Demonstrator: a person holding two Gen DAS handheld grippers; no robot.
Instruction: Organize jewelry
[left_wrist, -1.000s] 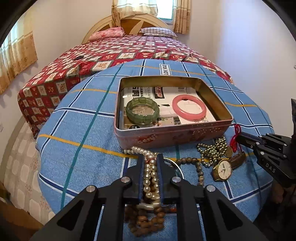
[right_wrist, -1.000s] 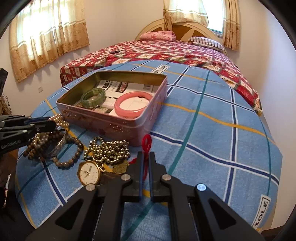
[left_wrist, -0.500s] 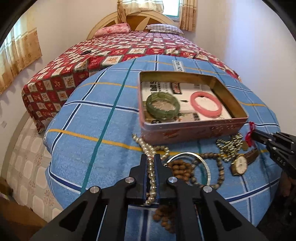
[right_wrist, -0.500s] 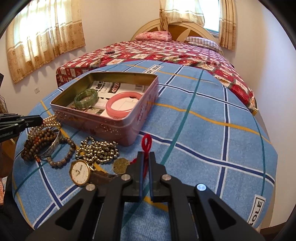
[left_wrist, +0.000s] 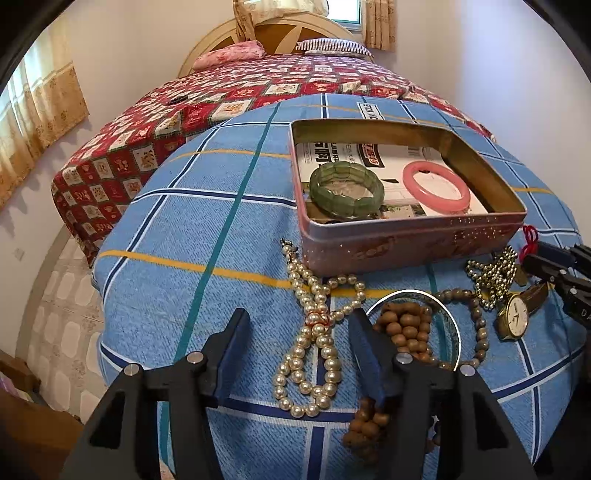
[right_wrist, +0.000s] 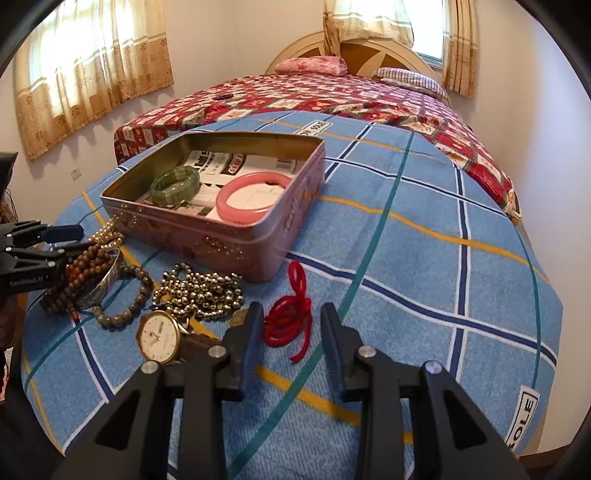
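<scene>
A pink tin box (left_wrist: 406, 247) (right_wrist: 229, 243) on the blue checked cloth holds a green bracelet (left_wrist: 345, 192) (right_wrist: 175, 184) and a pink bangle (left_wrist: 436, 184) (right_wrist: 251, 195). My left gripper (left_wrist: 299, 325) is open, its fingers either side of a pearl necklace (left_wrist: 314, 332) that lies on the cloth. My right gripper (right_wrist: 291, 321) is open around a red cord (right_wrist: 290, 317) lying on the cloth. Beside them lie brown wooden beads (left_wrist: 406, 332) (right_wrist: 81, 273), a silver bangle (left_wrist: 452, 325), a gold bead chain (right_wrist: 199, 291) and a watch (left_wrist: 515, 317) (right_wrist: 159, 336).
The cloth covers a round table (right_wrist: 424, 258) whose edge falls off close behind both grippers. A bed (left_wrist: 258, 88) with a red patterned cover stands just beyond the table. Curtained windows (right_wrist: 92, 66) line the left wall.
Both grippers have opened. The left let go of the pearl necklace, the right let go of the red cord; both pieces now lie on the cloth between the fingers.
</scene>
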